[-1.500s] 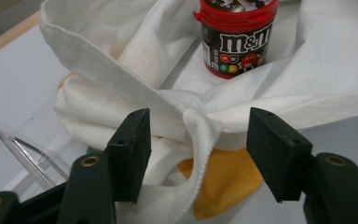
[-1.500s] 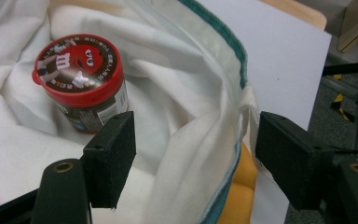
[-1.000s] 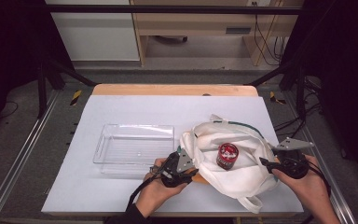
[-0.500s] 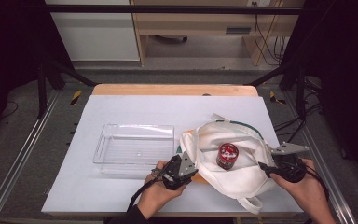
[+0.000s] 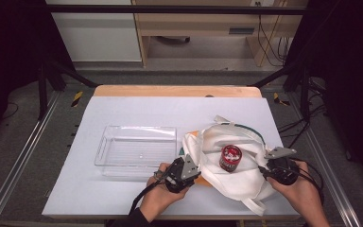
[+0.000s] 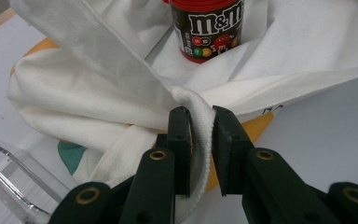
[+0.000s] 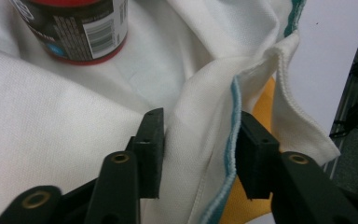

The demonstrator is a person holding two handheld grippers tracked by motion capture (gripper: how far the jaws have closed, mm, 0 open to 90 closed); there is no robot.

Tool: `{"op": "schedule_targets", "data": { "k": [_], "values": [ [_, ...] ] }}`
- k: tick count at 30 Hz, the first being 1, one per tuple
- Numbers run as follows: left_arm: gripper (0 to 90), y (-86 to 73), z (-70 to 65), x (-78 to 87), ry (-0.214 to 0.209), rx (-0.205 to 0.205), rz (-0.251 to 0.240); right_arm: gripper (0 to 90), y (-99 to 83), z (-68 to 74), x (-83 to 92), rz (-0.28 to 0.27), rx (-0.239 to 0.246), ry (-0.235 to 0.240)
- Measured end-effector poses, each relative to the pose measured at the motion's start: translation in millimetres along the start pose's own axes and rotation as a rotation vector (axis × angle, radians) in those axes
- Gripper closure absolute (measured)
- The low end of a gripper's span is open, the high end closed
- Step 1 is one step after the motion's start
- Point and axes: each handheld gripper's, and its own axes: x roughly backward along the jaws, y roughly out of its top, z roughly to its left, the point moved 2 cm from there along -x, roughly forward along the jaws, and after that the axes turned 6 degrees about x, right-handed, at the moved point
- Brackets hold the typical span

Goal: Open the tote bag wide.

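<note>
Left hand-held gripper [image 6: 200,140] has just pinched the white bag's [image 5: 246,182] rim; right hand-held gripper [image 7: 198,149], jaws closing around the opposite rim, isn't gripping yet — lifting comes next.

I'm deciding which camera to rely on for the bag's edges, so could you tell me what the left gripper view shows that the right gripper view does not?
Left gripper view: the candy tub's branded front, a corner of the clear tray, and the left gripper pinching a plain white hem. Right gripper view: the tub's barcode side, a teal-trimmed edge between the right gripper's closing jaws, and the table's edge. Both: the white cloth bag and the orange patch under it.
</note>
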Motion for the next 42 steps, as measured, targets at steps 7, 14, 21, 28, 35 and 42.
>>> {"op": "schedule_targets", "data": {
  "k": [7, 14, 21, 28, 35, 42],
  "values": [
    [80.5, -0.9, 2.4, 1.6, 0.009, 0.003, -0.003, 83.4, -2.2, -1.5, -0.8, 0.017, 0.013, -0.034],
    [81.9, -1.9, 3.9, 1.3, 0.02, 0.001, 0.003, 84.9, -11.5, -22.4, 19.7, -0.066, -0.085, -0.049],
    [82.4, -3.9, 3.1, -0.3, 0.015, -0.001, 0.01, 84.8, -30.1, -31.6, 3.1, -0.089, -0.18, 0.011],
    [82.1, -3.9, 4.4, 1.0, 0.007, 0.008, -0.001, 63.7, -22.7, -30.9, 15.4, -0.135, -0.171, 0.023],
    [82.0, -4.0, 4.1, 1.1, 0.004, 0.015, -0.005, 47.1, -1.0, -34.9, 32.5, -0.196, -0.096, 0.007],
    [82.0, -4.2, 4.8, 1.0, 0.002, 0.015, -0.006, 33.6, 25.0, -52.3, 12.2, -0.215, -0.056, 0.044]
  ]
}}
